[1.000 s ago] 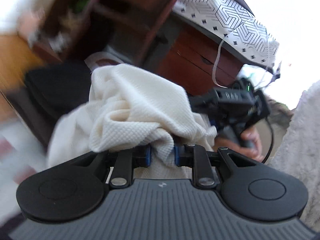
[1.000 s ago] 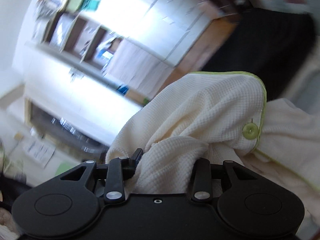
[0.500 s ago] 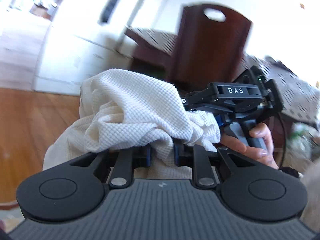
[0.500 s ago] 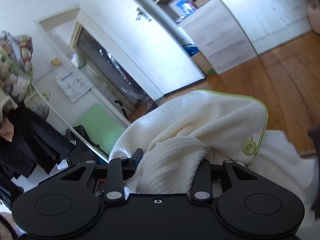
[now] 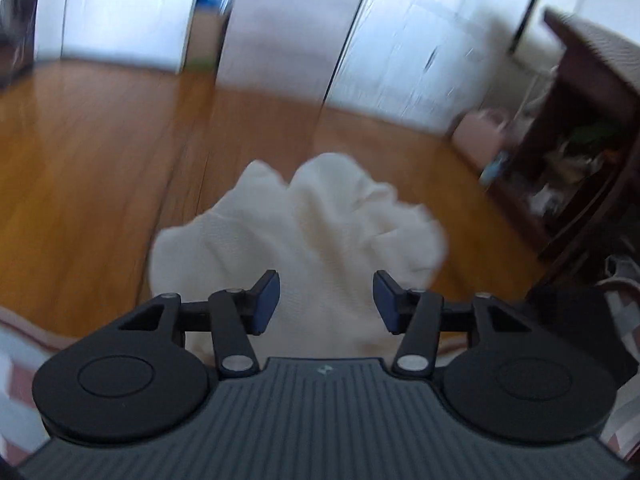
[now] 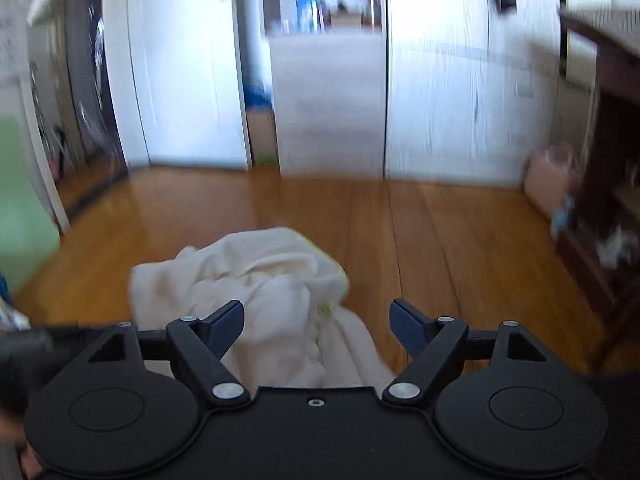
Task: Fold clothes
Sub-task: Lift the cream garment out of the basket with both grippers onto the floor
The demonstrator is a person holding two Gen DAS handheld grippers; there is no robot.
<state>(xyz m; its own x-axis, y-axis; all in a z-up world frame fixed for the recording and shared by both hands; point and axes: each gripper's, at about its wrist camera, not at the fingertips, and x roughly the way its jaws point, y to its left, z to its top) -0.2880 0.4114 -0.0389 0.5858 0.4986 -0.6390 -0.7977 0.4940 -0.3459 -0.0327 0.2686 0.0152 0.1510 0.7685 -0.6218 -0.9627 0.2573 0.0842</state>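
Note:
A cream waffle-knit garment (image 5: 304, 232) with a green trim and button (image 6: 325, 310) is bunched ahead of both grippers, over the wooden floor. In the left wrist view my left gripper (image 5: 326, 300) has its jaws opening, and the blue pads (image 5: 267, 300) stand apart from the cloth seen between them. In the right wrist view my right gripper (image 6: 318, 326) has its jaws opening wide, and the garment (image 6: 248, 276) lies beyond and between the fingers (image 6: 224, 326) without being pinched. Both views are blurred by motion.
Wooden floor (image 6: 440, 232) spreads ahead, ending at white cupboard doors (image 6: 440, 80). A dark wooden shelf unit (image 5: 592, 152) stands at the right, with a pink bag (image 6: 548, 184) beside it. A patterned rug edge (image 5: 24, 328) shows at lower left.
Both grippers let go of the cream garment and their jaws parted. Both cameras swung round to face the floor and white doors, and the garment now sits loose ahead.

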